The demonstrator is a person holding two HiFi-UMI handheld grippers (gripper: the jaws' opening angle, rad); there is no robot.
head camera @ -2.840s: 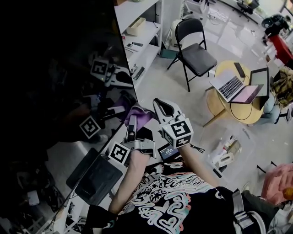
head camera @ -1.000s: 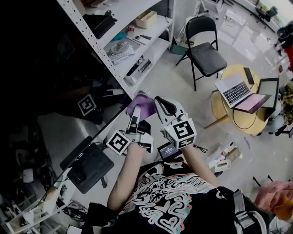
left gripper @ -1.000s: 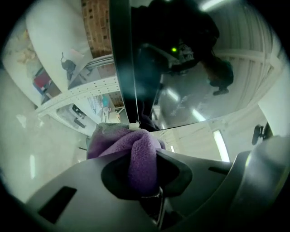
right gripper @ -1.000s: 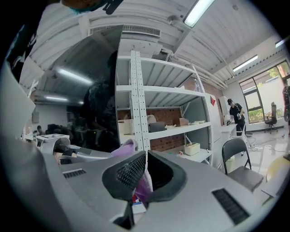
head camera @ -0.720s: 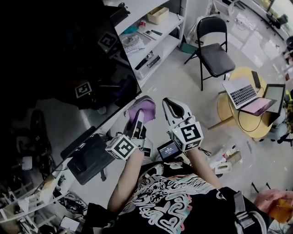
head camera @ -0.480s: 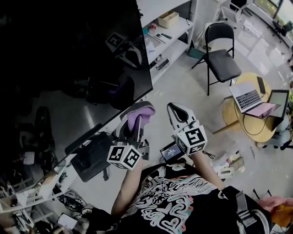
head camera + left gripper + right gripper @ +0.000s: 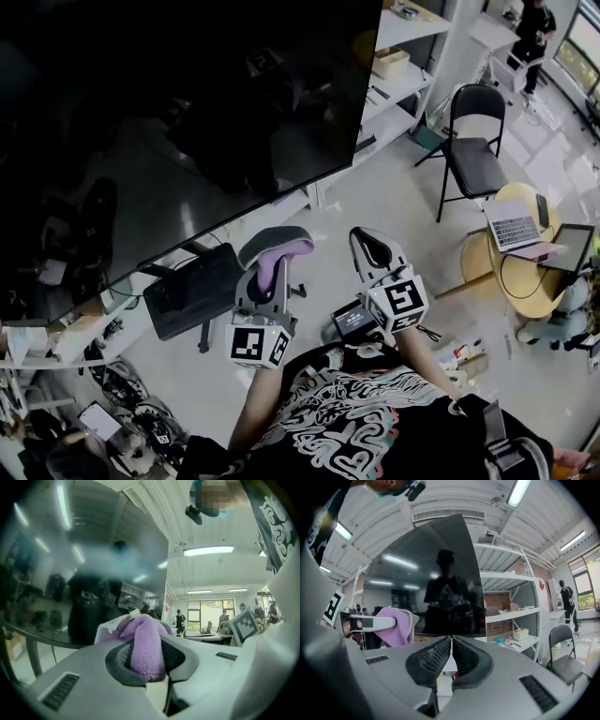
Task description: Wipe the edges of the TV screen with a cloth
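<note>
The big dark TV screen [image 7: 178, 122] fills the upper left of the head view; its bottom edge slopes up to the lower right corner near the shelves. My left gripper [image 7: 274, 242] is shut on a purple cloth [image 7: 280, 257] and sits just below that bottom edge, with a gap showing between them. In the left gripper view the cloth [image 7: 146, 641] bulges out between the jaws, and the screen [image 7: 84, 573] stands ahead on the left. My right gripper [image 7: 368, 241] is beside it, shut and empty. The right gripper view shows its closed jaws [image 7: 451, 645], the TV [image 7: 436, 583] and the cloth [image 7: 396, 626].
White shelves [image 7: 405, 66] with small items stand right of the TV. A black folding chair [image 7: 473, 159] and a round table with a laptop [image 7: 521, 246] are on the floor at right. A black stand base [image 7: 192, 292] lies under the TV, and clutter sits at lower left.
The left gripper and cloth went down the TV's right edge, round its lower right corner, and now sit under the bottom edge. The right gripper stayed alongside, still shut.
</note>
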